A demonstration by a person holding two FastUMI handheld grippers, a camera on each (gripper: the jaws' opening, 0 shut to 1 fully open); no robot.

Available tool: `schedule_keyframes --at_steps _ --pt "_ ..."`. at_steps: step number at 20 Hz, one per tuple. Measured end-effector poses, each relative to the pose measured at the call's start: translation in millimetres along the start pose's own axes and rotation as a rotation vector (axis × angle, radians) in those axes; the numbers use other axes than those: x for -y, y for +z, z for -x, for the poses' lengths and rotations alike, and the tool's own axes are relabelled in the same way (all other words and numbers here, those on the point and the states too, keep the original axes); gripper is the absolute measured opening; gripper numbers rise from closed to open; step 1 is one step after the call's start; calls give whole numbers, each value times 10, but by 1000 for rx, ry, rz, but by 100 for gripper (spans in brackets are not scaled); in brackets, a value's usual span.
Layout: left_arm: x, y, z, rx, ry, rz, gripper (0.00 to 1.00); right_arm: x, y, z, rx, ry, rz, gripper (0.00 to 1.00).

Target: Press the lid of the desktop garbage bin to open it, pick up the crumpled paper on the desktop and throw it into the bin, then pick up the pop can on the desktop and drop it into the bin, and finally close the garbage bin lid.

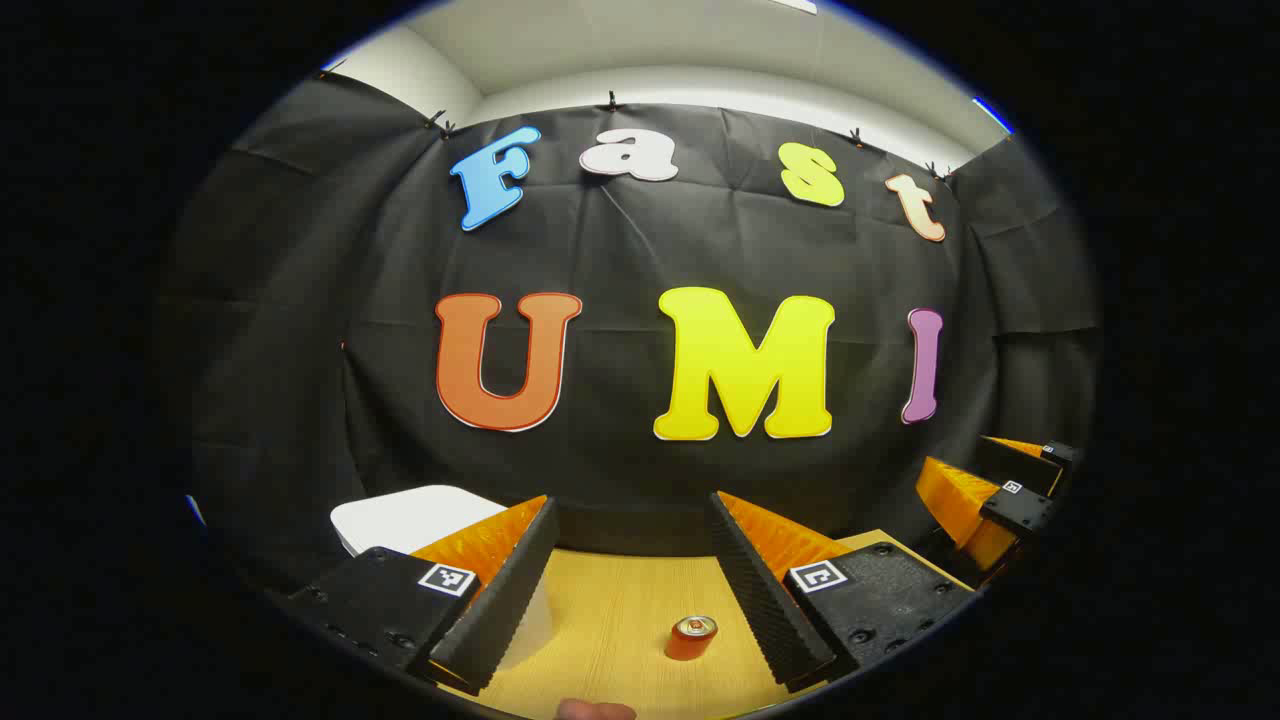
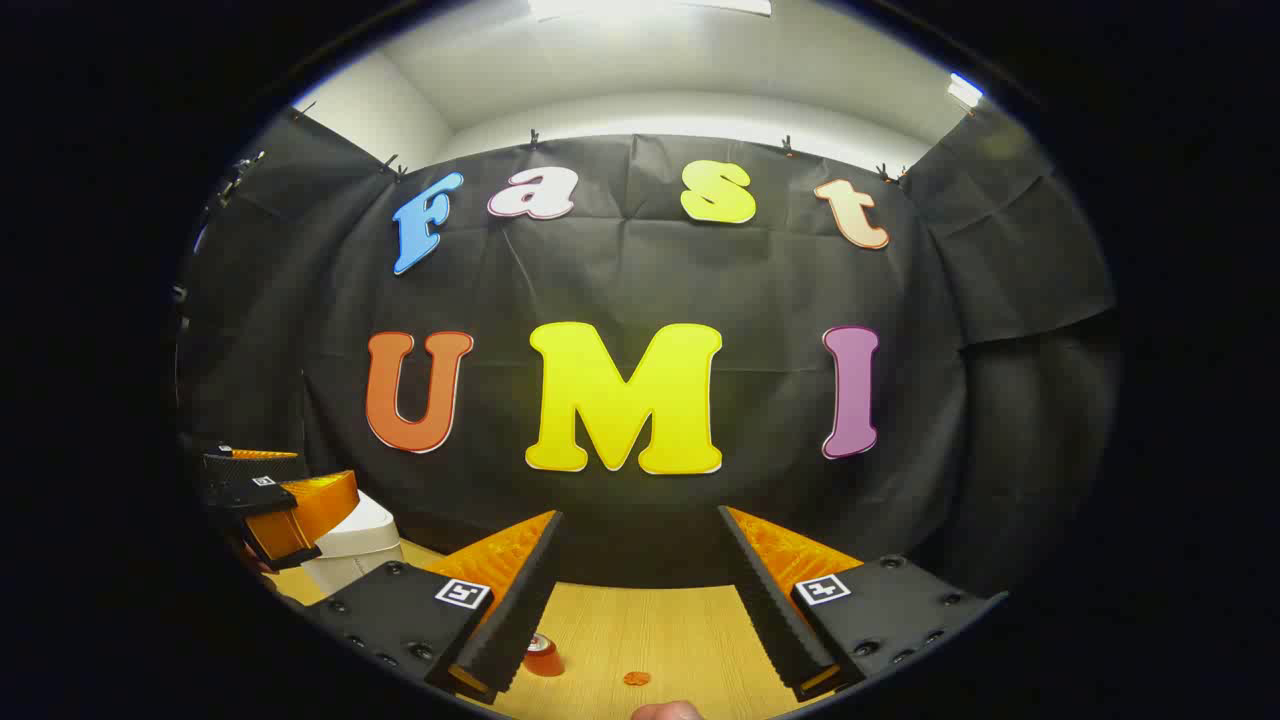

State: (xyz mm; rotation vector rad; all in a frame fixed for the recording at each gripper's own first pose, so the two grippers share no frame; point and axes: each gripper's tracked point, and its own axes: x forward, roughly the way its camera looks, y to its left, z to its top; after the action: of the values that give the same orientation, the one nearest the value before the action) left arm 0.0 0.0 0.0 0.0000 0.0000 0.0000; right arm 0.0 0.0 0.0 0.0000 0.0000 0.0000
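1. The garbage bin [image 1: 415, 517] is white, and its lid lies flat and closed, so nothing of its inside can be seen. In the left gripper view it rises just behind the left gripper's [image 1: 630, 585] own left finger [image 1: 500, 590], which hides its right part.
2. In the right gripper view the bin [image 2: 355, 545] stands far off to the left of the right gripper [image 2: 640, 600], partly behind the other gripper.
3. The pop can [image 1: 691, 637] stands upright on the wooden table [image 1: 610, 620], ahead of the left gripper and between its two fingers, nearer the right one. Nothing touches it.
4. Seen from the right gripper, the can [image 2: 541, 655] peeks out beside the tip of the left finger [image 2: 510, 610], half hidden by it.
5. Both grippers have their fingers spread wide and hold nothing.
6. The right gripper view adds a small orange thing [image 2: 636, 678] lying flat on the table between its fingers; I cannot tell what it is.
7. The left gripper view shows the right gripper [image 1: 1000, 500] at its far right edge, raised beside the table.
8. A fingertip [image 1: 595, 710] shows at the bottom edge of each view.
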Motion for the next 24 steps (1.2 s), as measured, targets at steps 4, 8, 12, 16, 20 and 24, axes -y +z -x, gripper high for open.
schedule_keyframes --at_steps 4,8,12,16,20,24 --pt "-63 -39 -20 -14 28 -11 98 13 -18 -13 -6 14 3 94" --pt "-84 -24 -44 -12 41 -12 98 84 -15 -32 -6 12 6 94" --pt "-98 -6 -82 -4 53 -23 98 175 -37 -41 -11 1 16 92" --pt "-124 5 -116 2 65 -34 98 316 -55 -29 -18 -23 19 94" --pt "-126 -39 -166 -5 67 -23 98 381 -71 -21 -20 -38 18 94" --pt "-156 -69 -190 -11 81 -14 98 408 -82 -18 -22 -41 24 95"
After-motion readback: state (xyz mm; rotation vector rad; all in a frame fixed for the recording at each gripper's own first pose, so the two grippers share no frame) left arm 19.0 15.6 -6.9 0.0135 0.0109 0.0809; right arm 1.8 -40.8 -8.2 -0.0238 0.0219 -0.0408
